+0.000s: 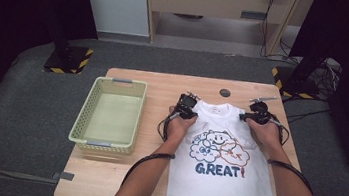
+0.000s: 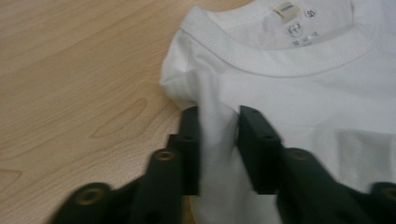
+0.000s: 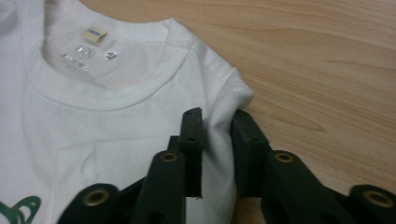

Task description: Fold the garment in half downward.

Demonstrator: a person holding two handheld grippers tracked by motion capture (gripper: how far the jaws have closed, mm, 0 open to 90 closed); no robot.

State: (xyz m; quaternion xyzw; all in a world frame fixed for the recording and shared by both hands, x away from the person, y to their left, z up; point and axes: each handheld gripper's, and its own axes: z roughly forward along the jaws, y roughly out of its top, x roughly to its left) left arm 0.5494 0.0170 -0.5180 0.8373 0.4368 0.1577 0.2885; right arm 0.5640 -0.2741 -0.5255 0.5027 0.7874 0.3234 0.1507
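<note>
A white T-shirt (image 1: 224,169) lies flat on the bench (image 1: 164,84), print up, just right of the green basket (image 1: 108,115) — collar on the far side. The left hand-held gripper (image 2: 218,140) is clenched on a pinched fold of the shirt's shoulder nearest the basket; the right hand-held gripper (image 3: 217,140) grasps the opposite shoulder fold, farther from the basket.

A white shirt (image 1: 223,179) printed with blue and orange clouds and blue "GREAT!" lies beside a pale green basket (image 1: 109,115) on the light wood bench (image 1: 164,84).
</note>
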